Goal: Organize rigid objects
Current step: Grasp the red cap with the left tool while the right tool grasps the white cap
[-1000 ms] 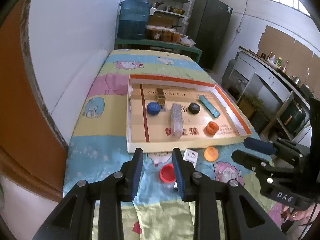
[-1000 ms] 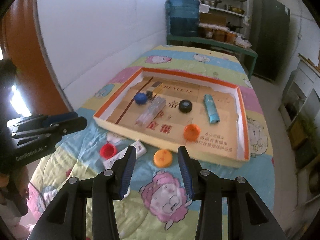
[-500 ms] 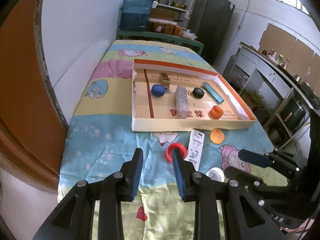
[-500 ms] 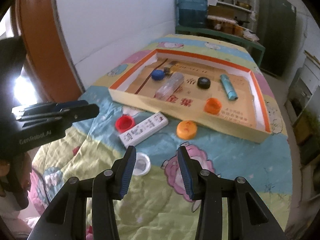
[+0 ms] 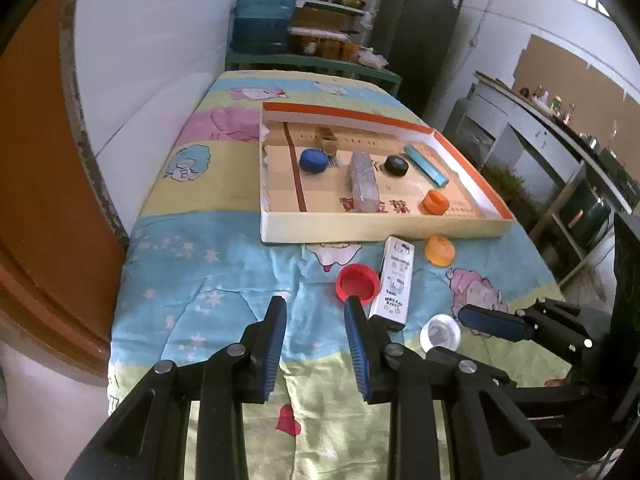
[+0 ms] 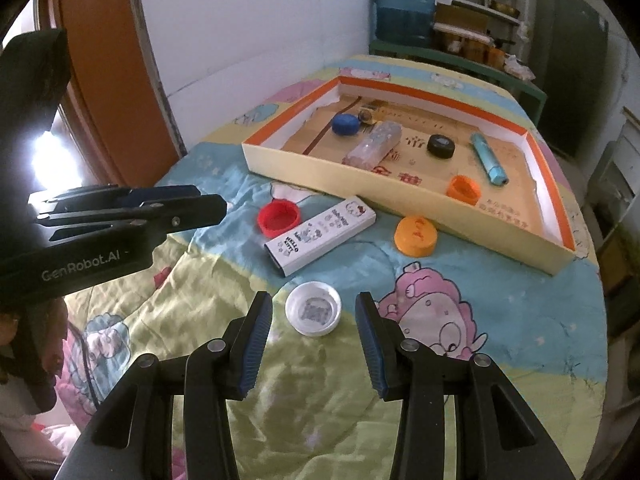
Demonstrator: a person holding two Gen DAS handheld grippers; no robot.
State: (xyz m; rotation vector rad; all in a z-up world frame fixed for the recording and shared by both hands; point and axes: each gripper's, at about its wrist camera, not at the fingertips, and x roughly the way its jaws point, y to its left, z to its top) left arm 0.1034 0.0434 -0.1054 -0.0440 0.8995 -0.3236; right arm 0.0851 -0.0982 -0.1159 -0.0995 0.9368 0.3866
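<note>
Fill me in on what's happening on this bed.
A person holds a two-finger gripper in each hand and is sorting small items into a shallow cardboard tray. Both grippers are open and empty. The right gripper frames a white cap lying on the bedspread. The left gripper hangs near a red cap. A Hello Kitty box and an orange cap also lie outside the tray, which already holds several caps and tubes.
</note>
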